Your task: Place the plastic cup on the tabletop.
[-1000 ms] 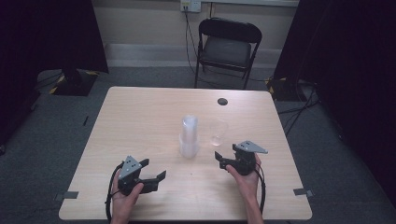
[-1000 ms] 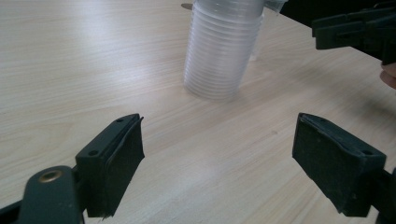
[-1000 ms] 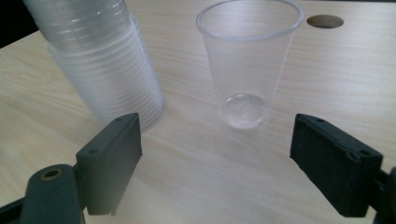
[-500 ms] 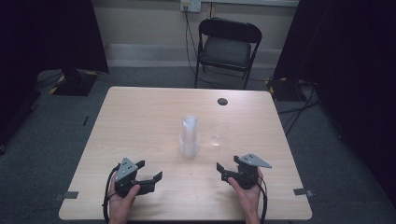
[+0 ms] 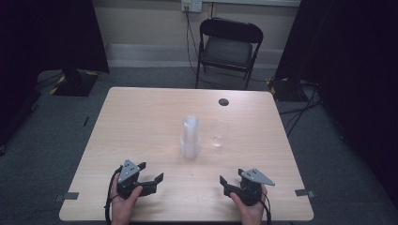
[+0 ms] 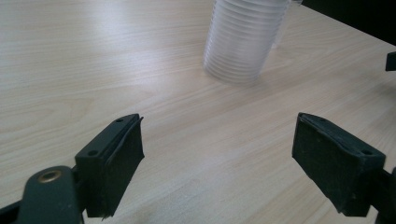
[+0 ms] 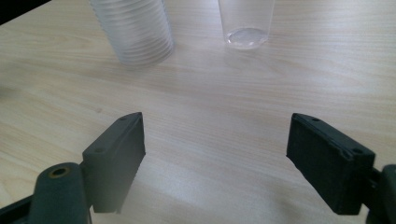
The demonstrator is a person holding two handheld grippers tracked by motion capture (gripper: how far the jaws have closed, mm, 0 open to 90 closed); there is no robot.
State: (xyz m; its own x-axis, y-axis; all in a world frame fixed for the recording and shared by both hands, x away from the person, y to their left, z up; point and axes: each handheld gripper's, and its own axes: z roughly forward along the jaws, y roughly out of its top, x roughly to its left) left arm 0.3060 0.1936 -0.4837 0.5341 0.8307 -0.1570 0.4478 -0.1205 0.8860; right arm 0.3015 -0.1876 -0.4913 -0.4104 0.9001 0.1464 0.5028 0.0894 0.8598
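We hold two grippers low over the near edge of a pale wooden table [image 5: 141, 122], one in each hand, and neither has hold of anything. Our left gripper [image 5: 152, 179] sits at the near left with its jaws spread wide; in the left gripper view [image 6: 217, 154] the two black pads stand far apart with bare wood between them. Our right gripper [image 5: 226, 183] sits at the near right, also wide open, and the right gripper view [image 7: 215, 154] shows the same broad gap over the tabletop. A grey three-cornered plate tops each gripper, two in all, and a dark cable trails back from each toward our wrists.

Farther on, near the middle of the table and well apart from both grippers, stands one stack of clear plastic cups [image 5: 190, 137], upright, mouths down, its ribbed rims piled one on another at the base. The rims show closely in the left gripper view [image 6: 243, 39] and in the right gripper view [image 7: 133, 30], though we cannot count the cups in the stack. Just beside it, to its right and not touching, stands one single clear cup [image 5: 219, 133], upright, mouth up, its round base plain in the right gripper view [image 7: 246, 25].

Beyond the cups, near the far edge, lies one small dark round object [image 5: 224, 101]. Past the table stands one black folding chair [image 5: 228, 47] on grey carpet, before a pale wall.
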